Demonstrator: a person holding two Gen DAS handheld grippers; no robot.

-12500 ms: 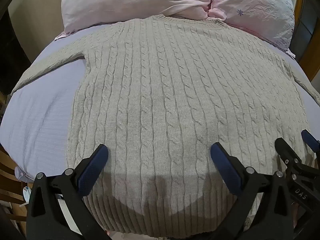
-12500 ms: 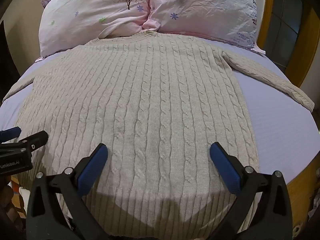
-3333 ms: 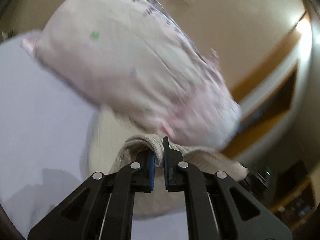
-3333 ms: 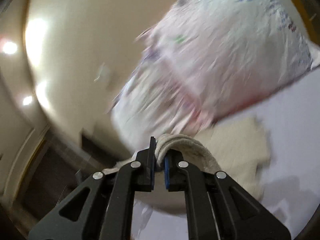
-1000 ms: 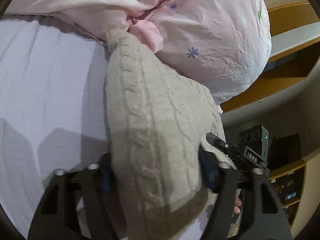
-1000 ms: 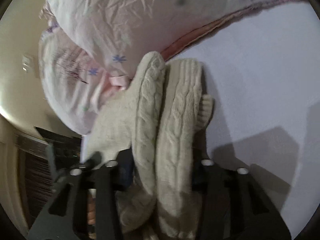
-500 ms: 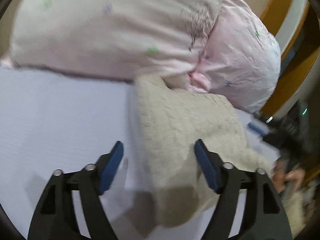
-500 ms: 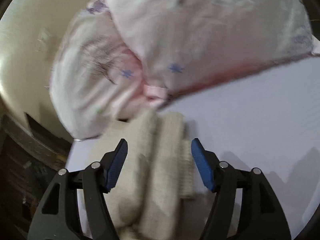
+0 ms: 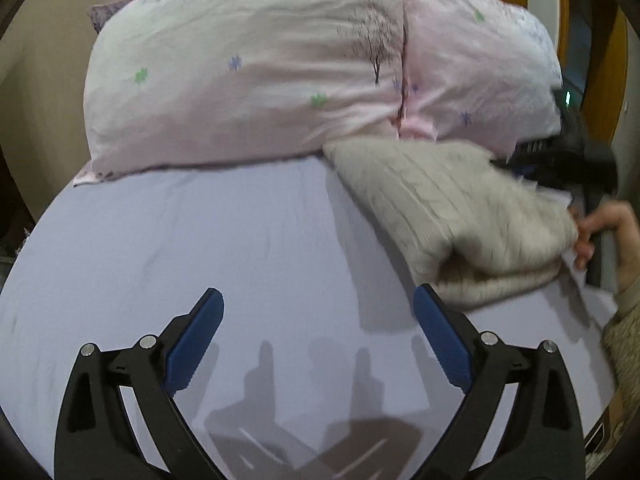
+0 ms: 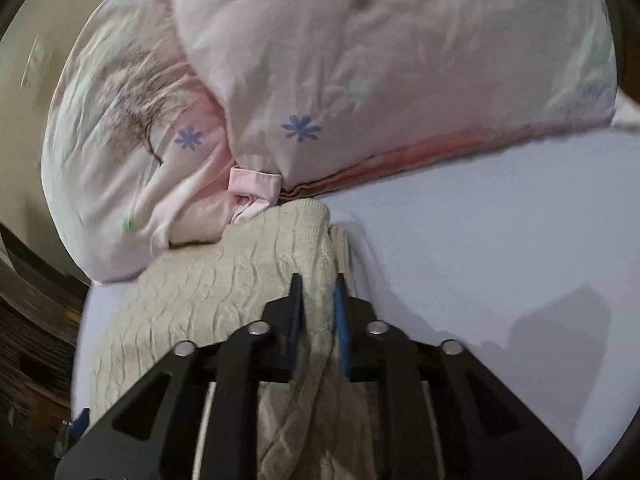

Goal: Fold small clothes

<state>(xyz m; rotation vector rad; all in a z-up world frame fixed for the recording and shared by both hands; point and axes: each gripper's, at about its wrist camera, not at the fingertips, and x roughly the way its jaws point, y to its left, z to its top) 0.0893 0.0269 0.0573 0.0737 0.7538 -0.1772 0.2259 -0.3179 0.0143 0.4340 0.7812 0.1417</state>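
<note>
The beige cable-knit sweater (image 9: 448, 208) lies folded into a thick bundle on the lavender bed sheet (image 9: 200, 240), against the pillows. In the left wrist view it sits to the right of my left gripper (image 9: 318, 332), which is open, empty and apart from it. In the right wrist view my right gripper (image 10: 318, 292) is shut on the edge of the sweater (image 10: 224, 280), with knit pinched between its blue pads. My right gripper and the hand holding it show at the far side of the bundle in the left wrist view (image 9: 560, 160).
Two pink flowered pillows (image 9: 248, 80) lie along the head of the bed, also seen in the right wrist view (image 10: 360, 60). A wooden frame (image 9: 600, 80) stands at the right. The sheet (image 10: 500, 220) spreads right of the sweater.
My left gripper has pulled back and left from the folded sweater, staying open. My right gripper has closed on the sweater's edge.
</note>
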